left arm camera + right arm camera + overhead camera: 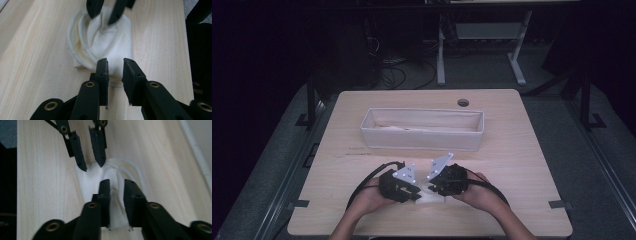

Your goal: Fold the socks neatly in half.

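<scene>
A folded white cloth [107,42] lies on the wooden table [512,160] near its front edge, between the two grippers [428,196]. My left gripper [115,61] has its jaws a little apart over one edge of the cloth, and the pads press on nothing. My right gripper [117,181] faces it from the other side with its jaws slightly apart. A raised fold of the cloth [116,173] stands loose between the right gripper's pads. In the high view the person's hands hold the left gripper [414,192] and the right gripper [432,187] tip to tip.
A long white fabric bin [422,141] stands across the middle of the table, beyond the grippers. A round cable hole [463,103] sits near the far edge. Desk legs and cables are on the dark floor behind the table.
</scene>
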